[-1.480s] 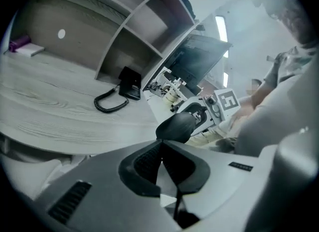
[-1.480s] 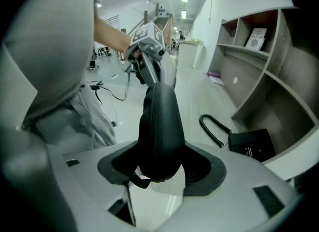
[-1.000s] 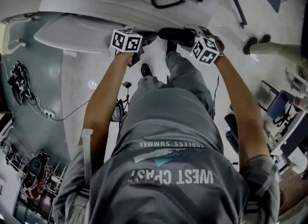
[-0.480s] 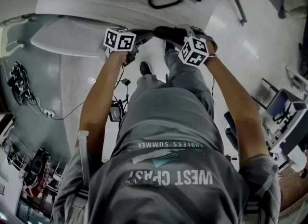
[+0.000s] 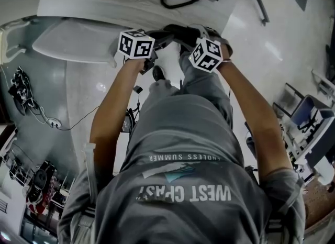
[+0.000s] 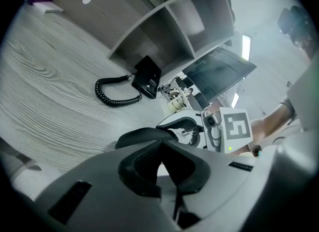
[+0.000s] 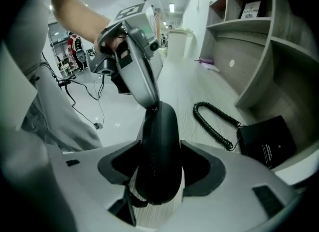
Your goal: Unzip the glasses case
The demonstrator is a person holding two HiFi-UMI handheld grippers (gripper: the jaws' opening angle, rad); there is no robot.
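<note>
The black oval glasses case (image 7: 159, 141) stands on edge between my right gripper's (image 7: 158, 169) pads, its zipper line facing the camera. The jaws have just been closing, and both pads now press its sides. My left gripper (image 7: 149, 101) reaches in from the far side, and its tips meet the case's far end where the zipper runs out. In the left gripper view its own jaws (image 6: 160, 164) are shut. Whether they pinch the pull is hidden. The case (image 6: 142, 136) lies just beyond them. In the head view both marker cubes sit close together by the case (image 5: 175, 30).
A wood-grain desk (image 6: 50, 86) stretches under the case, which is held near its edge. A black phone (image 7: 264, 141) with a coiled cord (image 7: 214, 121) lies farther back. Open shelves (image 6: 169, 22) stand behind it. The person's legs and the floor are below.
The right gripper with the case has drifted left toward the left gripper, so the two cubes now sit closer together. The left gripper has shifted a little.
</note>
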